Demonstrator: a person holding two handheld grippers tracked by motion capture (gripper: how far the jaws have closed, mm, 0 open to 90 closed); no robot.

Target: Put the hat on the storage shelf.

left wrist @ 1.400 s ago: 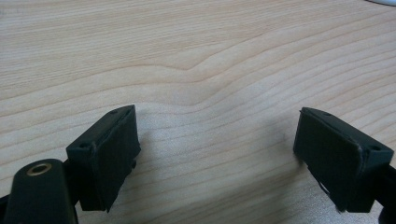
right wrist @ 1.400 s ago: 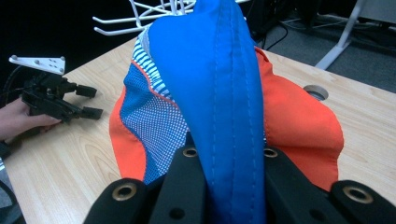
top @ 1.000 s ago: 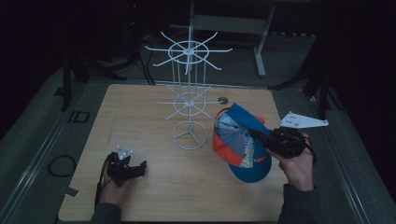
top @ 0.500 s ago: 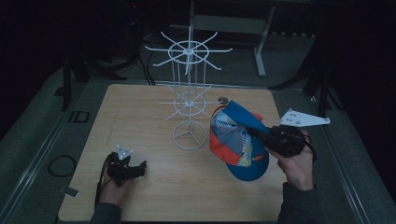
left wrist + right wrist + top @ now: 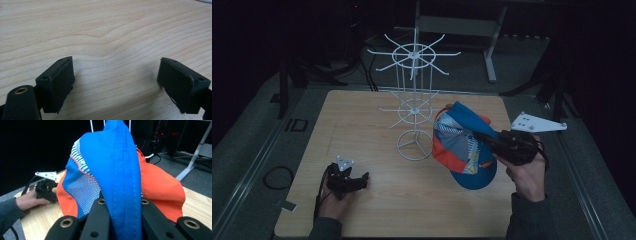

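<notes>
Blue fabric is pinched tight between the jaws of my right gripper (image 5: pixel 122 220), and that is the cap (image 5: pixel 462 147), held up off the table (image 5: pixel 362 125) just beside the white wire rack (image 5: pixel 414 107), clamped on a fold of its crown. Soft stuff, this: light, floppy, the orange and mesh panels sagging either side of the pinch, so it will swing and droop as I move. I reckon the stiff blue brim hanging low is the steadier place to take hold, or the back strap if it is to catch on one of the rack's hooks. Out to the other side, my left gripper (image 5: pixel 346 179) rests down on the wood, jaws spread wide, nothing between them.
</notes>
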